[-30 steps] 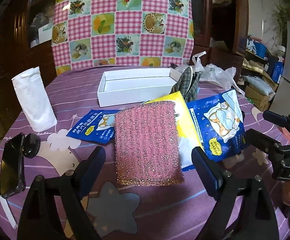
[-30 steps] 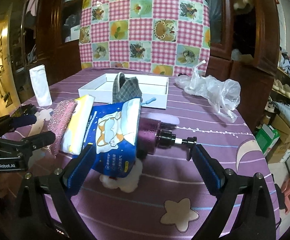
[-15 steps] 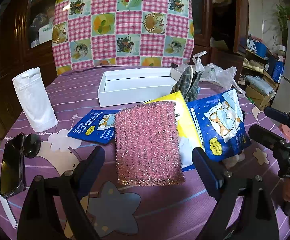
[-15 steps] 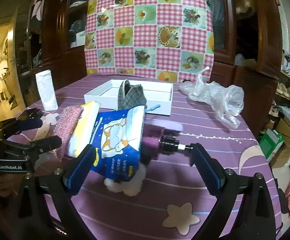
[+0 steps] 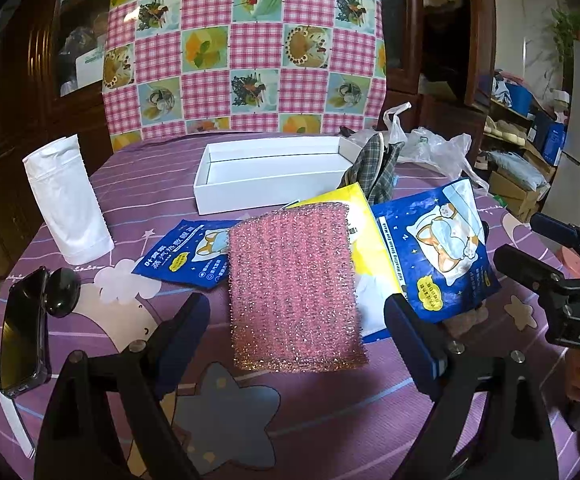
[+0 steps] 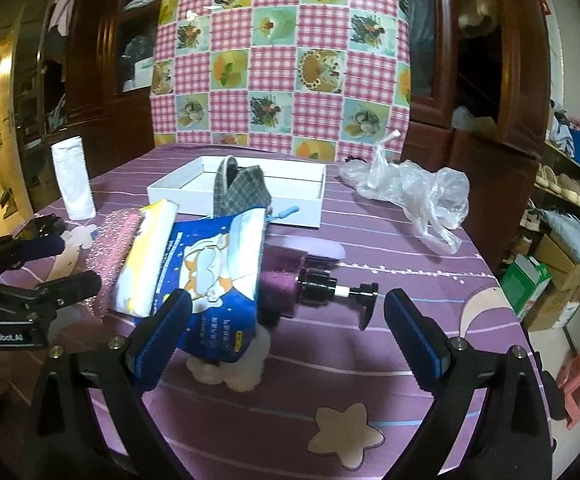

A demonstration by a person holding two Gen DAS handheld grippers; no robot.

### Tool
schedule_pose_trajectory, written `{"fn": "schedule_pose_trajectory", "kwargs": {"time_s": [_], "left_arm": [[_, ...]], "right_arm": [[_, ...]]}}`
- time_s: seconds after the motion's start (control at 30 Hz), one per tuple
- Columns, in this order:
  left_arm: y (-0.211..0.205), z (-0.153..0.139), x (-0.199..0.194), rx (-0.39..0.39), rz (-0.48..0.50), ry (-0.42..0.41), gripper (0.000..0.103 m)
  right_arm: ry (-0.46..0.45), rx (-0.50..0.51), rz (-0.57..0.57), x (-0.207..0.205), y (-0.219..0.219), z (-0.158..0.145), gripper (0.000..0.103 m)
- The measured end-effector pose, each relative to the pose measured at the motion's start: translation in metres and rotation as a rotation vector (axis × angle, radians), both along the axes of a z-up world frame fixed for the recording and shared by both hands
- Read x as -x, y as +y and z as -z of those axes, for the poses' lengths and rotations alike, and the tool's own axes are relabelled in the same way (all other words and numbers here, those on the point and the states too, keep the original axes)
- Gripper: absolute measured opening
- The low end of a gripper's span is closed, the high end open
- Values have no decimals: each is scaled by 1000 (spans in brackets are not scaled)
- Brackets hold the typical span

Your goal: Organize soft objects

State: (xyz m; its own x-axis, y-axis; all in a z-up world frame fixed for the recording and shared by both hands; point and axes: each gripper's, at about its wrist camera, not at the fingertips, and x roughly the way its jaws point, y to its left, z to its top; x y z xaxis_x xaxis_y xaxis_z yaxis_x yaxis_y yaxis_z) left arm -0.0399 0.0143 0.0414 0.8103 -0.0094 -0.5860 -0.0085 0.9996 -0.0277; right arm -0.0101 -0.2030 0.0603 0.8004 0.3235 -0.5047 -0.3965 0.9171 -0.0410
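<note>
A pink glittery sponge cloth [image 5: 295,288] leans on a yellow pack [image 5: 353,216] in the middle of the purple table. A blue eye-mask pack [image 5: 445,256] stands to its right, and a second blue pack [image 5: 188,260] lies flat to its left. A plaid cloth pouch [image 5: 373,168] stands behind them, in front of an open white box [image 5: 266,192]. My left gripper [image 5: 295,334] is open and empty, just short of the sponge cloth. My right gripper [image 6: 288,322] is open and empty, near the blue pack [image 6: 214,280], a white fluffy piece [image 6: 234,368] and a purple pump bottle [image 6: 313,280] lying on its side.
A white pouch [image 5: 68,204] stands at the left. A black phone [image 5: 24,320] lies near the table's left edge. A crumpled clear plastic bag [image 6: 413,192] lies at the back right. Dark wood cabinets and a pink checked cloth [image 5: 246,40] stand behind the table.
The right gripper has pulled back and risen a little, so the blue pack and pump bottle look farther off. The left gripper has barely moved.
</note>
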Motion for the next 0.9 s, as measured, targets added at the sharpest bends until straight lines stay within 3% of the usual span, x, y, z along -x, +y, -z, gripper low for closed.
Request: {"fn": "schedule_pose_trajectory", "kwargs": {"time_s": [0.2,0.73,0.9], "left_arm": [[-1,-1,0,-2,10,-1,90],[1,0,-2,0,7,3,90],[-1,-5,-5,-25,0,0,90]], "right_arm": [[10,9,70,-4,-6,2,97],[64,-59,-1,-7,-7,3,97],[96,-142,-45,-10,-9,-1,76]]}}
